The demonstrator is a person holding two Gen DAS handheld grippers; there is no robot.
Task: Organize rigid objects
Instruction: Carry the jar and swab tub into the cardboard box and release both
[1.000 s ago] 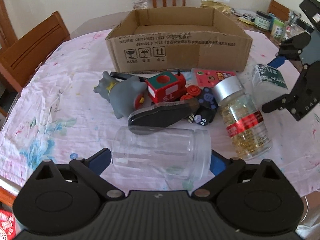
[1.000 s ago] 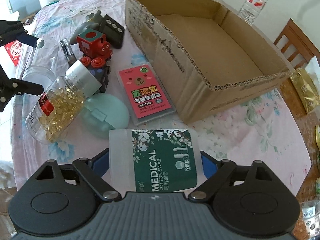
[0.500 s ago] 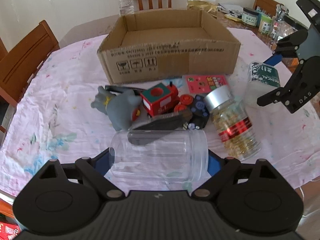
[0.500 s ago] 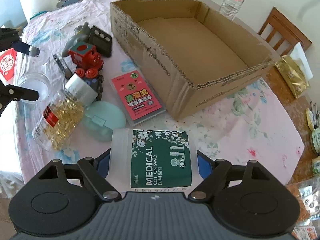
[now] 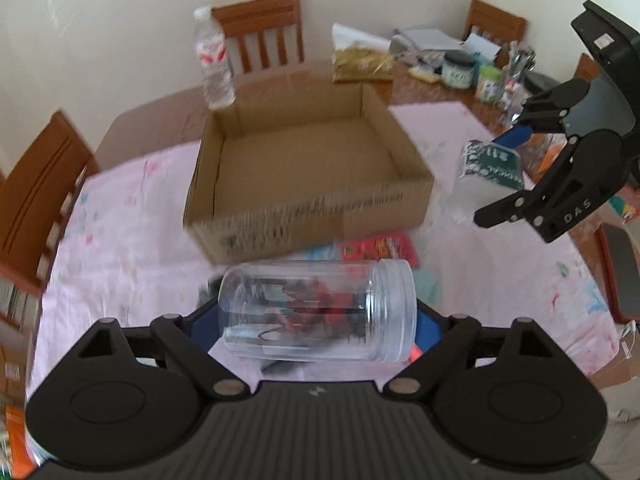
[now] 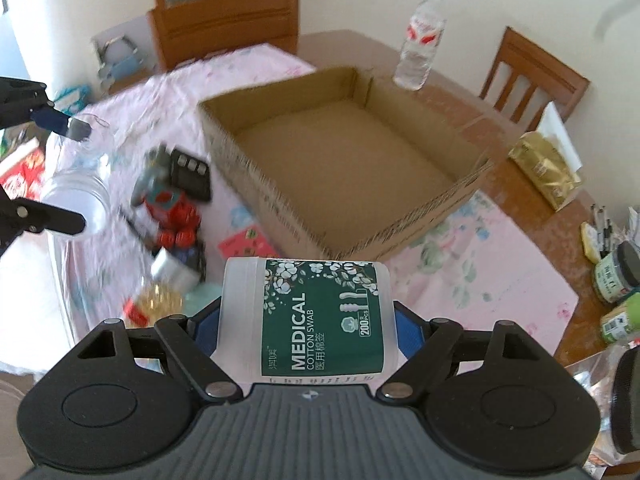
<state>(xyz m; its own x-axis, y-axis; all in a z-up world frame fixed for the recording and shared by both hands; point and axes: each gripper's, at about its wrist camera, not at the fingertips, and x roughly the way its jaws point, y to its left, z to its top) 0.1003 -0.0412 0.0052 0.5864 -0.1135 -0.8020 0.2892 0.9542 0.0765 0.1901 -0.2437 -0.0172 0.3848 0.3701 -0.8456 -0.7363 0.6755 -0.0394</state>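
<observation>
1. The left hand-held gripper (image 5: 316, 320) is clamped across a clear plastic jar (image 5: 316, 310) that lies sideways, with its threaded mouth toward 3 o'clock. It is carried above the desk (image 5: 120, 216).
2. The right hand-held gripper (image 6: 306, 320) is clamped on a white tub of medical cotton swabs (image 6: 308, 316), also in the air.
3. The open cardboard box (image 5: 304, 168) sits at 12 o'clock from both loads and looks empty, so I judge that both are on their way into it.
4. To do this well, I would bring each load over the near wall, lower it close to the floor of the box, then let go. The jar should go down lengthwise against a wall so it cannot roll. The two loads should land apart.
5. The right wrist view alone shows what remains on the desk at 9 to 10 o'clock: a red toy train (image 6: 170, 210), a black keypad device (image 6: 191, 174) and a bottle of yellow capsules (image 6: 158, 300), all blurred.
6. The left wrist view alone shows the right hand-held gripper from the side at 2 o'clock, with the tub between its fingers. It also shows the box's printed front wall.
7. A water bottle (image 5: 214, 68) stands behind the box.
</observation>
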